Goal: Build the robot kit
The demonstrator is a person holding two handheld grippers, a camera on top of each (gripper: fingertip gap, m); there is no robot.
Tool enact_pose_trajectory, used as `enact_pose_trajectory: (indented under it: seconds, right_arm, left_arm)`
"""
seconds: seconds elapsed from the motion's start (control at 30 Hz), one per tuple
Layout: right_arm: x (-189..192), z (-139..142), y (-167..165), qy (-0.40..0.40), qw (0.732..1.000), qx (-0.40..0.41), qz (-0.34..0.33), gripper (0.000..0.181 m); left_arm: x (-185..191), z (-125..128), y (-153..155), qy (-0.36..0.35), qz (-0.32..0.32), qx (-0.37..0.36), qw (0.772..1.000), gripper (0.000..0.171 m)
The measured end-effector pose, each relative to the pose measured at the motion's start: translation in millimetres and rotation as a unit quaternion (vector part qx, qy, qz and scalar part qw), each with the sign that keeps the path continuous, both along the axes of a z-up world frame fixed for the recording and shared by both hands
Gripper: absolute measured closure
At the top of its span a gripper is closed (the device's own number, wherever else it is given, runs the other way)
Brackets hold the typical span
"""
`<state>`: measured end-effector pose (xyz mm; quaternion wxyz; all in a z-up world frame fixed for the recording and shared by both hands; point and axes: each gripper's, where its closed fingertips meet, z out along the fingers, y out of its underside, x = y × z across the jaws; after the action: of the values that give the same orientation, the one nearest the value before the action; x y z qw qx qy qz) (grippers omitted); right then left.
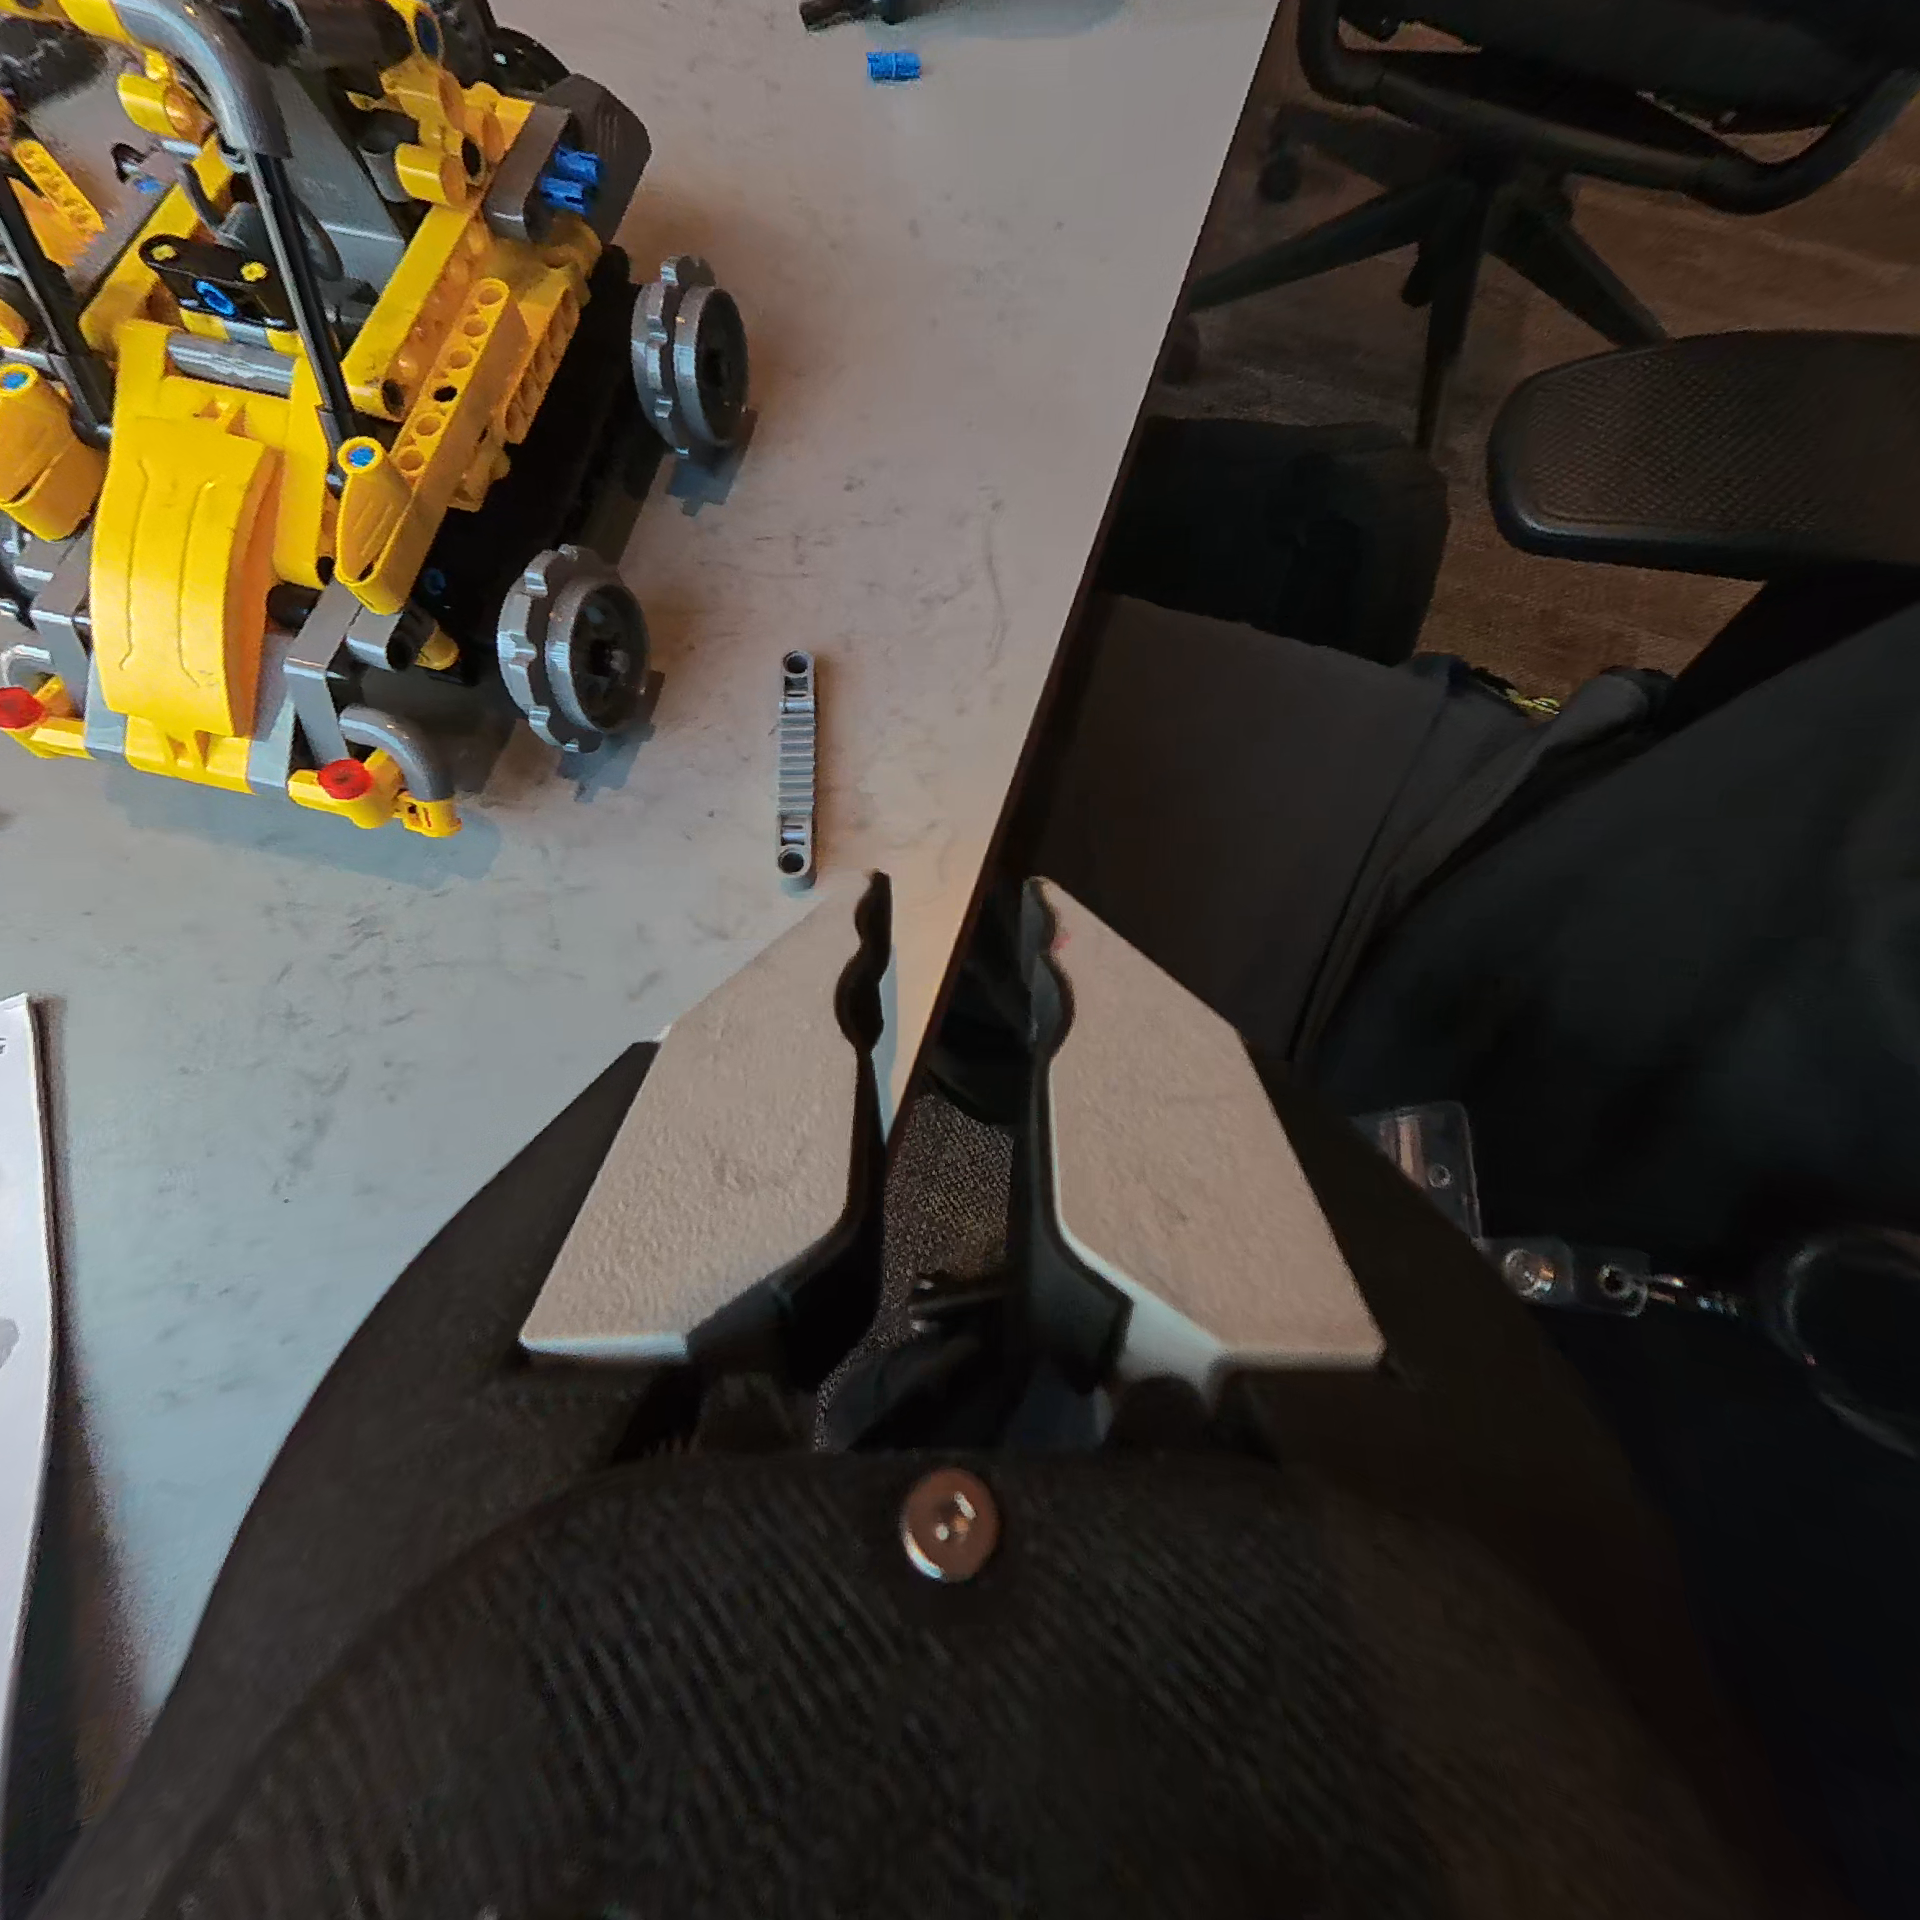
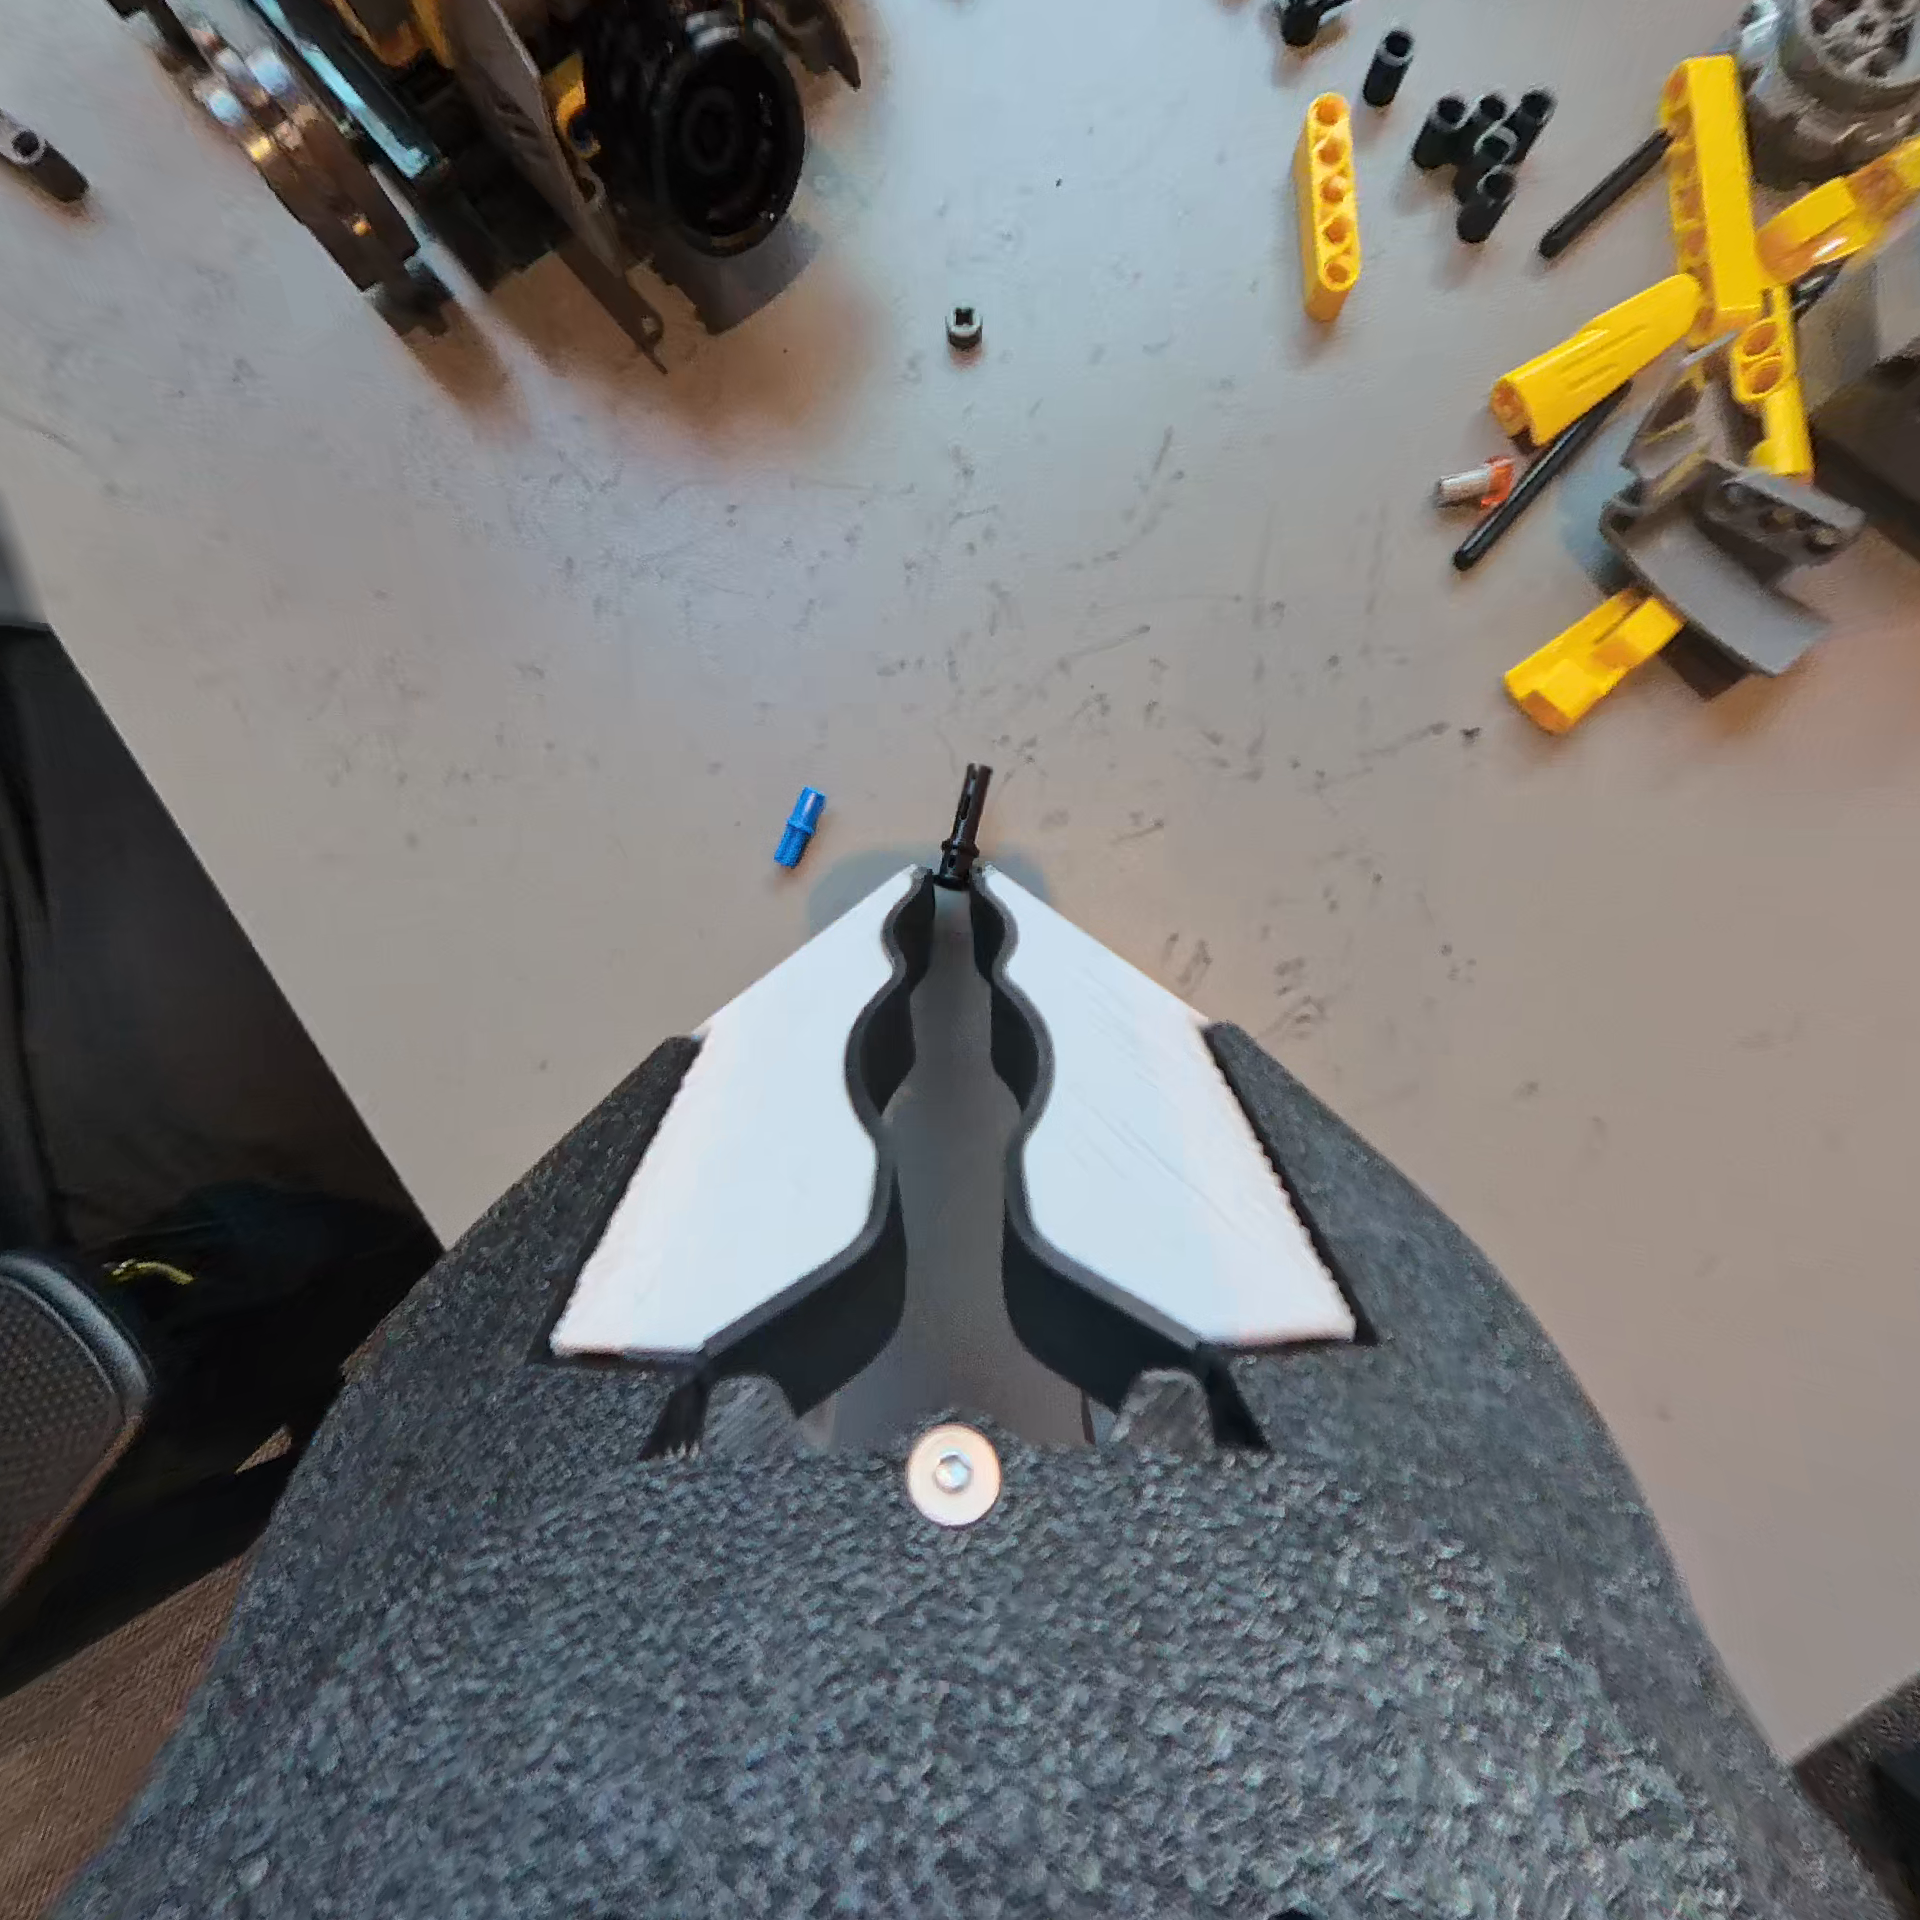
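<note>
The right gripper, its white fingers drawn nearly together, pinches the base of a small black plastic connector pin at the very fingertips, the pin jutting forward above the scuffed pale grey tabletop. Just left of that pin lies a short blue plastic peg, apart from the fingers. Beyond the pin sits a tiny dark grey bush, and farther to its right a scatter of yellow, black and grey building-toy beams and axles.

The left gripper hangs over the table's edge, jaws parted by a narrow gap and holding nothing; one fingertip is above the tabletop, the other past the rim, over dark clothing and carpet. Nearest its left fingertip lies a slim grey toothed rack piece, close by but not touching. Left of the rack stands a partly built yellow and grey toy vehicle with grey-toothed wheels.
</note>
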<state>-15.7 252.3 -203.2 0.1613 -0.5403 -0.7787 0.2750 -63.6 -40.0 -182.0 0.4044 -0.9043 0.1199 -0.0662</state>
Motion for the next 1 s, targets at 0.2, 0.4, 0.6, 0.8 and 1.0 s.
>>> enact_pose_trajectory:
  seconds: [0.2,0.4,0.6,0.8,1.0]
  right_arm:
    - [-7.5,41.5,-45.3,0.050,0.999,-0.007,0.018,0.174]
    - [-22.8,55.4,-130.0,0.097,0.991,-0.003,0.097,0.175]
    - [-31.2,51.2,-176.1,0.103,0.984,-0.013,0.144,0.175]
    - [-33.4,54.4,-200.0,0.112,0.978,-0.028,0.175,0.174]
    - [-33.4,58.4,-227.7,0.117,0.967,-0.020,0.223,0.174]
  left_arm:
    - [1.7,-0.3,-1.5,-0.008,-0.001,0.010,1.000,0.152]
    - [-2.5,8.0,1.5,-0.007,0.016,0.031,0.999,0.154]
    - [-0.1,11.4,3.7,-0.003,0.021,0.040,0.999,0.156]
    - [-0.7,11.0,7.0,0.001,0.026,0.044,0.999,0.161]
    - [-4.5,13.1,10.7,0.001,0.028,0.051,0.998,0.165]
